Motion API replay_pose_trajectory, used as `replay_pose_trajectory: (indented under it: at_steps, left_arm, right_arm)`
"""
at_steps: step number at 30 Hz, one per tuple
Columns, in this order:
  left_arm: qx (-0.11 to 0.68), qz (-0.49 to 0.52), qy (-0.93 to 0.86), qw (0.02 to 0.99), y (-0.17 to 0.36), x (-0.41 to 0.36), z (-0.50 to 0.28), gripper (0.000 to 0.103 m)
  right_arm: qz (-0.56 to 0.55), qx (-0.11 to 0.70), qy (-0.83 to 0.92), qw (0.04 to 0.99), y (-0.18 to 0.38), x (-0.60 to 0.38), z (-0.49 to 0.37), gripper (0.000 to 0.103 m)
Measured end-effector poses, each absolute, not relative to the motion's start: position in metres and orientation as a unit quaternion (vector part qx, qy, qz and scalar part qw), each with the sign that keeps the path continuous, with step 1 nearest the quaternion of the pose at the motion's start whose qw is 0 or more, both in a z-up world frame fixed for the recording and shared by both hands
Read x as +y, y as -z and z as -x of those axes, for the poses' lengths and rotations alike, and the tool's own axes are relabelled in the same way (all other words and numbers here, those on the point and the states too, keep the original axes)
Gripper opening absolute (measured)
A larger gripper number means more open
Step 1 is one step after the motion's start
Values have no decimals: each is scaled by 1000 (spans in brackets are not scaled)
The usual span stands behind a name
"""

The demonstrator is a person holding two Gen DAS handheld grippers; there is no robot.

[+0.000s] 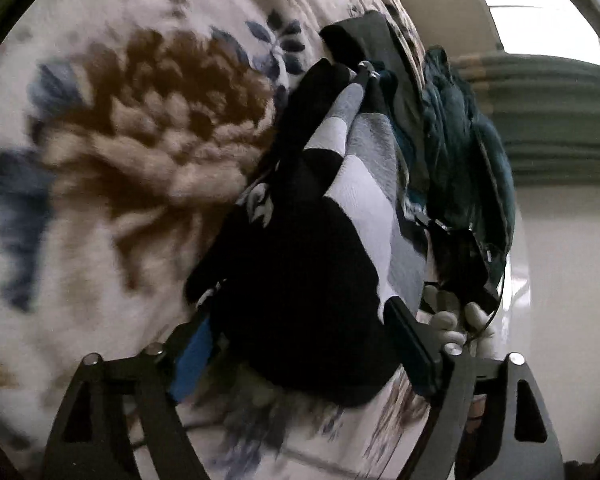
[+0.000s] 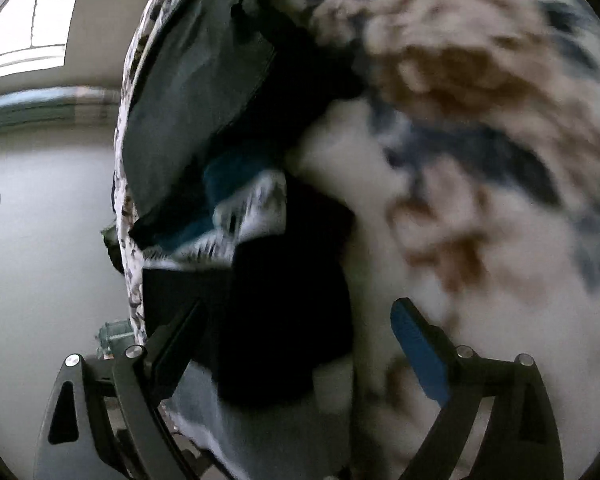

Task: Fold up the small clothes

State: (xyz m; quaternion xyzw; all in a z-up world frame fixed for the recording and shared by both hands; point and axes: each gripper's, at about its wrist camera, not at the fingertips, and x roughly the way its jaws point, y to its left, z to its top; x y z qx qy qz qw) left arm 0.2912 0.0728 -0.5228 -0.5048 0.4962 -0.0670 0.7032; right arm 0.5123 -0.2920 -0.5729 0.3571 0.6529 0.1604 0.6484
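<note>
A black, white and grey striped garment (image 1: 340, 200) lies bunched on a fluffy floral blanket (image 1: 140, 128). My left gripper (image 1: 300, 348) stands open, its jaws wide on either side of the garment's black part without pressing it. In the right wrist view the same black cloth (image 2: 284, 300) with its white striped part (image 2: 252, 216) lies between the wide jaws of my open right gripper (image 2: 296, 344). The blue pad (image 2: 416, 356) of the right finger is clear of the cloth. The view is blurred.
Dark teal cloth (image 1: 460, 140) and a grey-green garment (image 2: 204, 80) are heaped at the bed's edge beside the striped one. A white-gloved hand (image 1: 448, 322) shows near the right finger. Beyond the edge are pale floor (image 2: 40, 240) and a bright window (image 1: 540, 12).
</note>
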Motion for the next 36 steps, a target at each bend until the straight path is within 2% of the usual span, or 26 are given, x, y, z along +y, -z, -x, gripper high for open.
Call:
replay_pose_trajectory:
  at_steps: [3, 5, 6, 7, 9, 10, 14, 18, 20, 21, 23, 24, 25, 26, 27, 29, 31, 32, 36]
  left_arm:
    - [479, 533, 35, 697, 528, 70, -297, 83]
    - [466, 542, 21, 699, 526, 67, -302, 82]
    - [452, 544, 16, 707, 523, 68, -303, 76]
    - [446, 546, 12, 709, 522, 71, -301, 62]
    - [440, 545, 9, 714, 516, 74, -309, 48]
    - [438, 540, 10, 719, 511, 78, -310, 46]
    - [455, 507, 38, 731, 489, 94, -333, 45]
    - [491, 413, 101, 760, 460, 116, -391, 46]
    - [526, 373, 130, 753, 461, 123, -421, 54]
    - [541, 347, 133, 754, 461, 125, -428, 61]
    - [562, 310, 133, 756, 459, 129, -425, 65]
    - [566, 301, 130, 757, 457, 130, -418, 66]
    - [565, 301, 128, 757, 455, 135, -406, 67]
    - [562, 308, 126, 757, 453, 136, -396, 71]
    - [560, 318, 118, 756, 453, 138, -382, 80]
    - [554, 331, 105, 756, 455, 136, -353, 80]
    - [552, 347, 102, 752, 467, 129, -340, 80]
    - [555, 353, 101, 746, 474, 124, -337, 80]
    - [571, 365, 106, 728, 515, 101, -345, 80]
  right_arm:
    - [-349, 669, -182, 630, 585, -280, -525, 94]
    - [-339, 669, -187, 635, 584, -272, -525, 84]
    - [-327, 674, -191, 634, 583, -267, -523, 57]
    - [-323, 676, -193, 634, 583, -267, -519, 37]
    - [-327, 670, -193, 638, 581, -267, -508, 26]
    - [-332, 665, -191, 641, 579, -267, -504, 22]
    - [-384, 634, -167, 650, 562, -281, -468, 19]
    - [-435, 605, -127, 654, 534, -289, -387, 18]
    - [-454, 606, -116, 643, 531, -283, -351, 18]
    - [-456, 614, -107, 635, 533, -277, -331, 21]
    - [-442, 642, -92, 620, 540, -266, -315, 36]
    - [-425, 659, -83, 615, 543, -264, -311, 51]
    - [-416, 661, -73, 620, 542, -268, -306, 61]
    - [-407, 655, -62, 633, 538, -276, -303, 65]
    - [-393, 650, -50, 649, 529, -290, -300, 74]
    - [-372, 637, -36, 675, 515, -314, -302, 78]
    - [-345, 625, -44, 699, 503, -328, -320, 90]
    - [-338, 622, -62, 704, 505, -331, -335, 92]
    - [-270, 652, -157, 691, 542, -297, -419, 92]
